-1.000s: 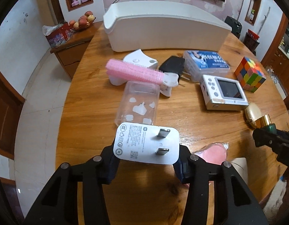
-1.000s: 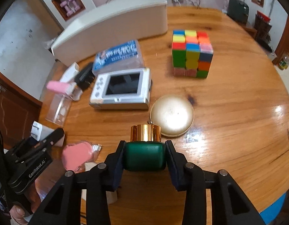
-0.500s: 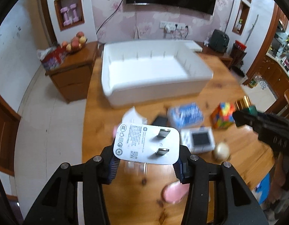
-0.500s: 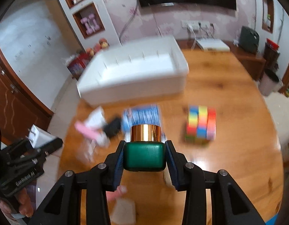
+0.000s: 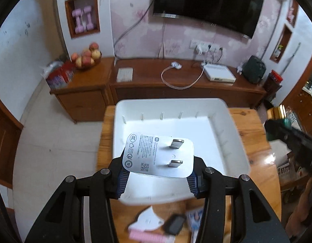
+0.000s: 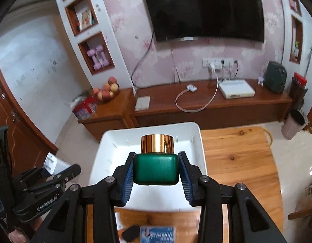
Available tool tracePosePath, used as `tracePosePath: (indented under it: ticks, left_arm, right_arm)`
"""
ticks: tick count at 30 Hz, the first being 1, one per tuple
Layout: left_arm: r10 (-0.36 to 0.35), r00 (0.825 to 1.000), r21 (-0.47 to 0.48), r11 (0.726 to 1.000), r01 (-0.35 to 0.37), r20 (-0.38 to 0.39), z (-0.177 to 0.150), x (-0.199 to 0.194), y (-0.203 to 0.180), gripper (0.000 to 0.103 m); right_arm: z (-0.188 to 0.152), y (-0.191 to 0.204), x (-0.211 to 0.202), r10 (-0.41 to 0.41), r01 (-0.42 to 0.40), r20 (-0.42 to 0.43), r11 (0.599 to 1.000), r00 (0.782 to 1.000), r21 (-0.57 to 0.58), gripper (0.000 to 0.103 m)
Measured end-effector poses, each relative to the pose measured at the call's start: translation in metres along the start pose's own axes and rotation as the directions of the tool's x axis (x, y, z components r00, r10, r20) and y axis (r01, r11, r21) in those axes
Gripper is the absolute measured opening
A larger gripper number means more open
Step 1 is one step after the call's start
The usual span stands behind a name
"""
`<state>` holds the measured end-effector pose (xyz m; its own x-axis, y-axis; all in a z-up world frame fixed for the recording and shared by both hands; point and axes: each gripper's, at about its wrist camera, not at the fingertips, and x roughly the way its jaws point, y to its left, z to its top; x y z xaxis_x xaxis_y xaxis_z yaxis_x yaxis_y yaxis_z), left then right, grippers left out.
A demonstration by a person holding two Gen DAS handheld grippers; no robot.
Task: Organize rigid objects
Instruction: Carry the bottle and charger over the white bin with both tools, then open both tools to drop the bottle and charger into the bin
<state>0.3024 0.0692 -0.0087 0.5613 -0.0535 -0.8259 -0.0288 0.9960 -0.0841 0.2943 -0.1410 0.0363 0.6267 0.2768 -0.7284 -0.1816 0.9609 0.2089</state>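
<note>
Now, left gripper (image 5: 158, 174): clamping a white charger (image 5: 159, 155) by its sides, prongs facing up, holding it above the near part of the white bin (image 5: 220, 141).
Right gripper (image 6: 156, 174): closed on a green jar (image 6: 156, 169) with a gold cap, pads pressing both sides, hovering over the bin's near half (image 6: 200, 151).
Bin: sitting on the far end of the wooden table (image 6: 236, 162), looking empty inside.
Step, as I judge it: both items are being carried to the bin for dropping in; neither is released yet.
Risk, jar: it is looking heavy and hard; letting go from this height could be bouncing it or cracking it, so lowering first seems wise.
Risk, charger: prongs are pointing up; the smooth shell could be slipping between the pads if the grip eases early, landing on the table edge instead of inside.
Risk, crowding: the two grippers are working close together over one bin, so a sideways swing could be knocking one into the other.
Counts: two grippers; one charger with two prongs; one jar; one bin; a few blurred items lying near on the table, too smeared to count.
</note>
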Motion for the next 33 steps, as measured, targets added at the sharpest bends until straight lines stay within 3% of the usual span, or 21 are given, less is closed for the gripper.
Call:
tracePosePath:
  ticks: [4,10,14,18,20,23,33]
  left_arm:
    - [0.028,0.996,0.006,1.000,-0.027,-0.084,0.001,0.064,-0.007,0.052]
    - [0.020,0.977,-0.006,1.000,-0.021,-0.213,-0.011,0.138,-0.011,0.052]
    - [0.027,0.961,-0.010,0.999,-0.031,-0.276,-0.023,0.164,-0.014,0.052]
    - [0.032,0.942,-0.023,0.999,-0.042,-0.334,-0.030,0.176,-0.012,0.052]
    - [-0.013,0.932,-0.063,0.998,-0.010,-0.362,-0.031,0.176,-0.007,0.055]
    - [-0.040,0.940,-0.091,0.996,0.010,-0.337,-0.031,0.164,-0.004,0.081]
    - [-0.071,0.984,-0.039,0.997,0.066,-0.165,-0.034,0.059,-0.008,0.082]
  right_arm:
    - [-0.007,-0.017,0.071,-0.003,0.005,-0.150,1.000,0.989,0.012,0.041]
    - [-0.048,-0.034,0.162,-0.003,0.015,-0.365,0.999,0.931,0.030,0.041]
    - [-0.064,-0.035,0.194,-0.020,0.028,-0.455,1.000,0.890,0.013,0.041]
    - [-0.068,-0.035,0.205,-0.045,0.044,-0.488,0.999,0.871,-0.015,0.042]
    - [-0.068,-0.037,0.208,-0.059,0.053,-0.488,0.998,0.871,-0.026,0.047]
    - [-0.069,-0.034,0.203,-0.036,0.024,-0.472,0.999,0.881,-0.032,0.059]
    - [-0.070,-0.024,0.133,0.001,-0.019,-0.365,0.999,0.931,-0.045,0.061]
